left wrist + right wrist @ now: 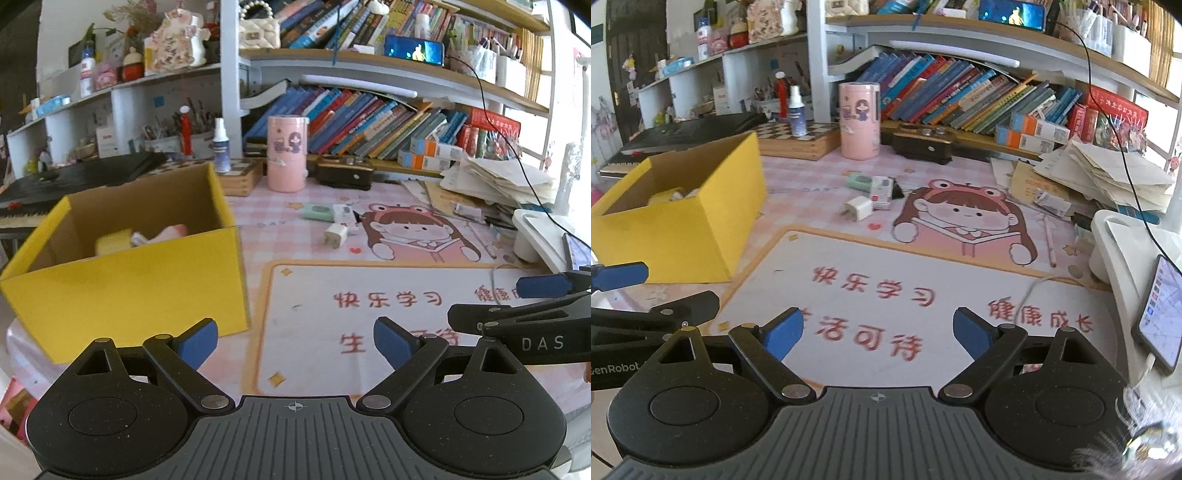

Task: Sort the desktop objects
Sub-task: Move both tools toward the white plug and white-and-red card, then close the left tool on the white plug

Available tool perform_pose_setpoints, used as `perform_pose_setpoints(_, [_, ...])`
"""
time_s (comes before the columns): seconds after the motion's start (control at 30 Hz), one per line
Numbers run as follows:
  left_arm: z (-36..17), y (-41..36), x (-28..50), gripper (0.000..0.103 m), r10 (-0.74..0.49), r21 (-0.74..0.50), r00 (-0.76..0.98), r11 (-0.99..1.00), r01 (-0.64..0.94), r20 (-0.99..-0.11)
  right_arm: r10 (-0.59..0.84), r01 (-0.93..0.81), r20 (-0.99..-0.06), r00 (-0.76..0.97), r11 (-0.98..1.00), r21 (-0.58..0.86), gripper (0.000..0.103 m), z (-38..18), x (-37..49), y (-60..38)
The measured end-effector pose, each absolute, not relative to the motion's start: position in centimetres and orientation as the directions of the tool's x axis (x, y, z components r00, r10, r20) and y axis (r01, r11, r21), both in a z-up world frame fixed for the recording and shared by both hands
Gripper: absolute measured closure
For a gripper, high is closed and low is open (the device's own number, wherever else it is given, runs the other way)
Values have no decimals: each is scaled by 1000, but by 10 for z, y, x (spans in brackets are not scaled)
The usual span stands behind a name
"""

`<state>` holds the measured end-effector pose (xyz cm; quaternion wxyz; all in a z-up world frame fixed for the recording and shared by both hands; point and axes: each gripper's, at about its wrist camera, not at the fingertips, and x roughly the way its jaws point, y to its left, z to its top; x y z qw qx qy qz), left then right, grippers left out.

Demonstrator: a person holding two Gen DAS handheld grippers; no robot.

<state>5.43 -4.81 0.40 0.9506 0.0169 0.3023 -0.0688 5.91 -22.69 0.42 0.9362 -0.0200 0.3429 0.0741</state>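
Observation:
A yellow cardboard box [125, 288] stands at the left of the pink desk mat [369, 369], with several small items inside it. Loose on the mat further back lie a white charger plug [336, 235], a green eraser-like block [317, 212] and a small white box [345, 214]; the right wrist view shows the plug [857, 208] and the green block [860, 181] too. My left gripper [295, 345] hovers open and empty over the mat beside the box. My right gripper [877, 332] is open and empty over the printed mat [923, 295], its arm [535, 325] just right of the left one.
A pink cylinder container [859, 121], a spray bottle [797, 111] on a chessboard box and a dark case [923, 143] line the back. Rows of books fill the shelf behind. Piled papers [1108, 173], a white stand and a lit phone [1161, 314] crowd the right.

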Motion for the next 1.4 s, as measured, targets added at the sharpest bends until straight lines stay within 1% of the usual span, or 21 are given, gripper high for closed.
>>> perform_pose_setpoints(0.27, [-1,-82,85,11,-108,-5,796,991,130,-595,127,-147,-655,745,989,25,16,1,94,-263])
perform_pose_setpoints(0.37, [-1,-90,97,11,-89,-6,798,994,107,-596,134,-138,-646,752,989,45,21,4,110,-277])
perform_pose_setpoints(0.43, [-1,-96,105,15,-81,-10,800,996,94,-595,142,-136,-642,753,989,60,22,5,121,-286])
perform_pose_setpoints(0.5, [-2,-102,114,17,-70,-8,799,997,81,-598,152,-142,-638,755,988,68,23,6,130,-292])
perform_pose_setpoints(0.6, [-6,-112,127,25,-59,-1,790,997,73,-610,170,-161,-630,758,984,72,23,7,145,-299])
perform_pose_setpoints(0.77, [-12,-125,151,33,-40,6,787,998,55,-616,198,-186,-614,764,979,84,24,11,169,-307])
perform_pose_setpoints(0.83, [-14,-128,160,40,-33,2,787,999,43,-617,209,-195,-604,769,977,90,24,12,178,-309])
perform_pose_setpoints(0.9, [-17,-130,172,43,-26,-3,783,1000,31,-621,219,-205,-597,772,974,93,24,13,187,-310])
perform_pose_setpoints(1.07, [-24,-135,198,46,-4,7,780,1000,10,-626,248,-228,-584,773,968,109,27,13,206,-311])
perform_pose_setpoints(1.13, [-28,-137,208,50,5,16,774,1000,7,-633,254,-230,-586,770,966,117,27,12,212,-311])
perform_pose_setpoints(1.17, [-31,-138,213,51,8,17,770,1000,5,-637,257,-231,-587,768,966,120,27,11,215,-311])
perform_pose_setpoints(1.4, [-45,-148,246,51,8,27,765,1000,13,-644,258,-225,-597,759,965,131,27,7,228,-311])
